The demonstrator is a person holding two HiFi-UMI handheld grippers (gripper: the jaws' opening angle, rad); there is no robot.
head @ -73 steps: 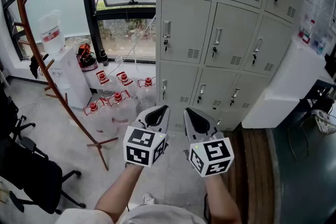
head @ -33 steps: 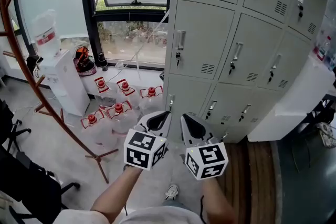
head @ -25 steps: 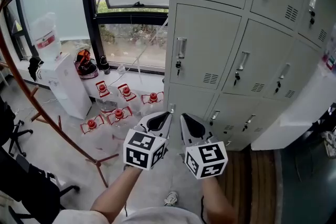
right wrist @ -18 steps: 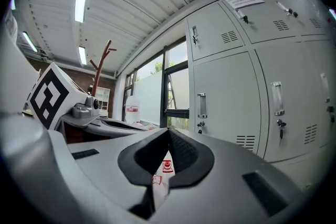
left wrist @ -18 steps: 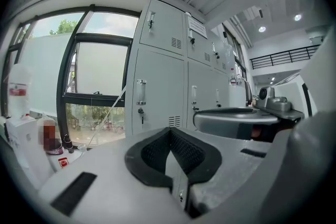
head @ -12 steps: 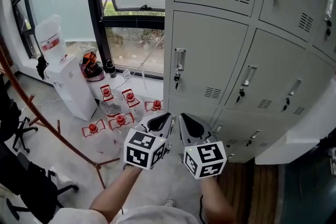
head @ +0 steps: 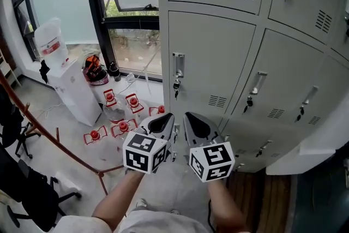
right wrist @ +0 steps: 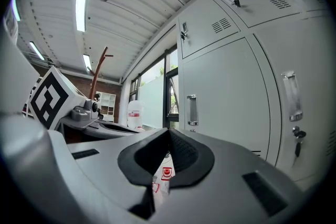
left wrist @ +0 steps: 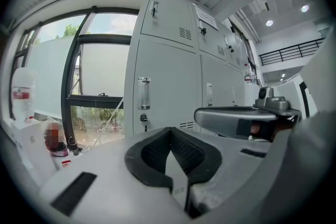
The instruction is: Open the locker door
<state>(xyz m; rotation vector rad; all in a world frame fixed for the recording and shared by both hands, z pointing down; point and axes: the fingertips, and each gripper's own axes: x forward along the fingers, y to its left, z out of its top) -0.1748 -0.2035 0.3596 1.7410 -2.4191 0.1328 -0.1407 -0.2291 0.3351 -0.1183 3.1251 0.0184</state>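
Left gripper (head: 162, 121) and right gripper (head: 192, 124) both closed, empty, side by side below the locker door (head: 212, 57) and apart from it, likely an approach pose. Handle (head: 178, 65) sits at door's left edge, key (head: 175, 85) beneath; door shut.

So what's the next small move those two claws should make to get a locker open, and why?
Probably lift the right gripper toward the handle of the nearest locker door and part its jaws. Both it and the left gripper are shut on nothing and hang below that handle, short of the closed door.
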